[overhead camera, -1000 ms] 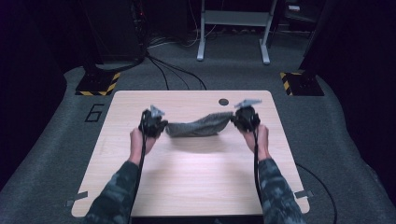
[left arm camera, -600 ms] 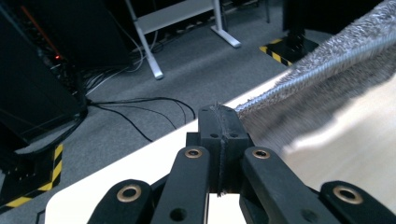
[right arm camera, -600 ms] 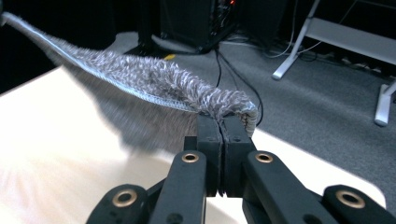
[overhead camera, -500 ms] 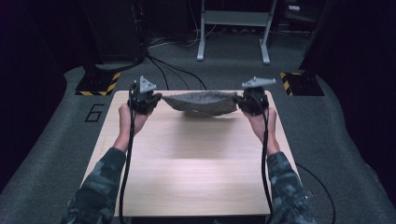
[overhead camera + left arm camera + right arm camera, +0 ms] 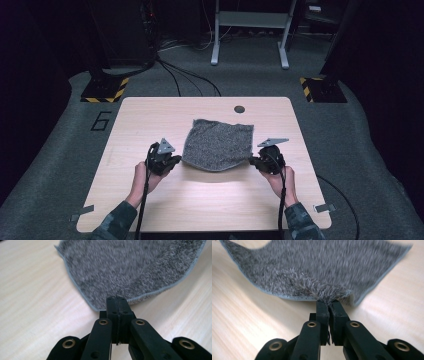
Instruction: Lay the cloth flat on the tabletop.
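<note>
A grey fluffy cloth (image 5: 217, 145) lies spread on the wooden table (image 5: 210, 200), its far edge flat and its near edge curved between my two grippers. My left gripper (image 5: 179, 161) is shut on the near left corner; in the left gripper view the jaws (image 5: 117, 300) pinch the hem of the cloth (image 5: 130, 267). On the near right corner my right gripper (image 5: 252, 161) is shut as well. The right gripper view has its jaws (image 5: 328, 303) clamped on a bunched tuft of the cloth (image 5: 312, 267). Both grippers sit low over the table.
A dark round hole (image 5: 239, 109) sits near the table's far edge. Bare wood lies between the cloth and the near edge. On the carpet beyond stand two bases with yellow-black tape (image 5: 102, 92) (image 5: 322, 90), cables and a metal frame (image 5: 250, 30).
Both hands swung the cloth out to the table's far edge, stretched wide, then drew it back toward the person and down. It now lies spread on the table.
</note>
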Demonstrator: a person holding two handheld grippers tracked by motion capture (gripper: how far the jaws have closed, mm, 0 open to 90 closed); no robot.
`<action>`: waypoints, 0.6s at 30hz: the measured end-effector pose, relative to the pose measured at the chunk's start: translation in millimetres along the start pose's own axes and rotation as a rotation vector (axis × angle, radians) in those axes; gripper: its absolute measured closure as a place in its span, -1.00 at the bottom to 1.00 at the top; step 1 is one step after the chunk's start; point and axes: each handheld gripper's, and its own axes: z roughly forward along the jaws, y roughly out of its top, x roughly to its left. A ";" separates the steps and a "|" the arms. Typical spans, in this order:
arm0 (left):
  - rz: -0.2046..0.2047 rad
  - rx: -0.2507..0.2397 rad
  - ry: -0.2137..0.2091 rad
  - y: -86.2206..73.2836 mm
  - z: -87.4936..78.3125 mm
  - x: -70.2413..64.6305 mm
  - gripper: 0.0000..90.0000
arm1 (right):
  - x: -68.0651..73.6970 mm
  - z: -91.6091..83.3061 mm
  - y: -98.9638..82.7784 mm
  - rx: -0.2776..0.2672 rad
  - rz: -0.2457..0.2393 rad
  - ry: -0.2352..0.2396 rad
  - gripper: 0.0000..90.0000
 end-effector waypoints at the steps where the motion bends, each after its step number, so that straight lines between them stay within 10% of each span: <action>1: -0.007 0.005 -0.003 -3.5 0.2 -1.4 1.00 | -1.2 1.5 -4.9 0.014 0.002 0.001 0.90; 8: -0.040 0.065 -0.106 -29.0 2.6 -9.7 0.67 | -3.8 0.3 -31.4 0.078 0.047 0.031 0.59; 10: -0.059 0.082 -0.141 -36.6 -1.0 -9.8 0.26 | -6.7 -3.4 -43.5 0.091 0.054 0.060 0.27; 18: -0.090 0.045 -0.097 -32.1 -13.2 12.1 -0.41 | -22.5 -20.3 -54.6 0.036 0.122 0.077 -0.38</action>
